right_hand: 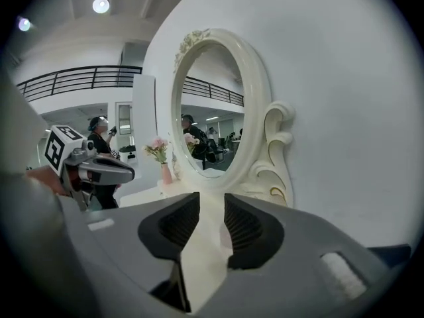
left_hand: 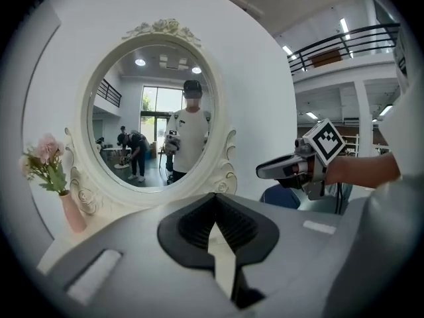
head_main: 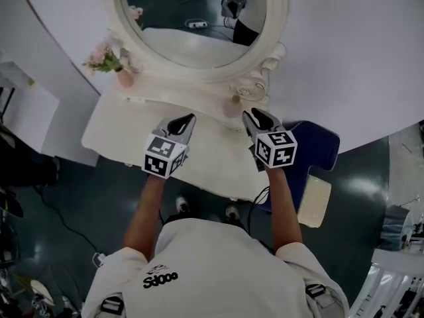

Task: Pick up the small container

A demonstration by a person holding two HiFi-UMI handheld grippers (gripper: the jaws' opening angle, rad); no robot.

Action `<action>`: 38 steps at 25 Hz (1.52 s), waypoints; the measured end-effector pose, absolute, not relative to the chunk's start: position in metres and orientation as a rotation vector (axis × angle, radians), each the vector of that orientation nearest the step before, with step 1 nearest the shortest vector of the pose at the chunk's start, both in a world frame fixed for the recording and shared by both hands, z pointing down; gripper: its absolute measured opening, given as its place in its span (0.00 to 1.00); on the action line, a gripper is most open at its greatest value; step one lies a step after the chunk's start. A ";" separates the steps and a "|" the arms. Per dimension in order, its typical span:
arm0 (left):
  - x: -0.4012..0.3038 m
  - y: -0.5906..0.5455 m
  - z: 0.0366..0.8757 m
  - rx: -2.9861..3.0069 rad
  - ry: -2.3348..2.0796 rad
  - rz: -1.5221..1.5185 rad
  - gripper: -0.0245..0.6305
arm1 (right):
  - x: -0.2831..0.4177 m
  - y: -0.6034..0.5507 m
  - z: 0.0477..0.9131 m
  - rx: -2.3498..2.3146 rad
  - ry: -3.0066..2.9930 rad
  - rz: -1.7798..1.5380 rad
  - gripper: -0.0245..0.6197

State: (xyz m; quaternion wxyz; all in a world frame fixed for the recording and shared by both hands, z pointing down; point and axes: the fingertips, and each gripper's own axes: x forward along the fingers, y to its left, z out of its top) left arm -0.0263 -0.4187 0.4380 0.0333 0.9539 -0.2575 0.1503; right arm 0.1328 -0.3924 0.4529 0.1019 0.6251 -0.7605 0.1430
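The small container [head_main: 232, 106], a pale pink pot, stands on the cream vanity table [head_main: 119, 124] at the foot of the mirror's right scroll. In the head view my right gripper [head_main: 248, 116] hovers just right of it, a little nearer to me. In the right gripper view the right gripper [right_hand: 212, 201] is open, with bare tabletop showing in the gap. My left gripper [head_main: 189, 119] hangs over the table left of the container. Its fingertips meet in the left gripper view, so the left gripper [left_hand: 213, 201] is shut and holds nothing.
A large oval mirror [head_main: 199, 18] in a cream carved frame stands at the back of the table. A pink vase with flowers [head_main: 124, 78] sits at the back left. A blue chair [head_main: 318, 144] is close to the table's right end. A white wall curves behind.
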 end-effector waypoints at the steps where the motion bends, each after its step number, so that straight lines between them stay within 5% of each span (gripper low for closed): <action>1: -0.029 -0.425 0.442 2.931 -0.772 0.474 0.07 | 0.132 -0.399 0.460 1.859 -2.229 0.443 0.23; 14: -0.051 -0.466 0.486 2.829 -0.718 0.562 0.07 | 0.147 -0.467 0.537 1.866 -2.085 0.547 0.34; 38: -0.074 -0.476 0.525 2.664 -0.883 0.610 0.07 | 0.145 -0.511 0.579 1.746 -2.033 0.403 0.24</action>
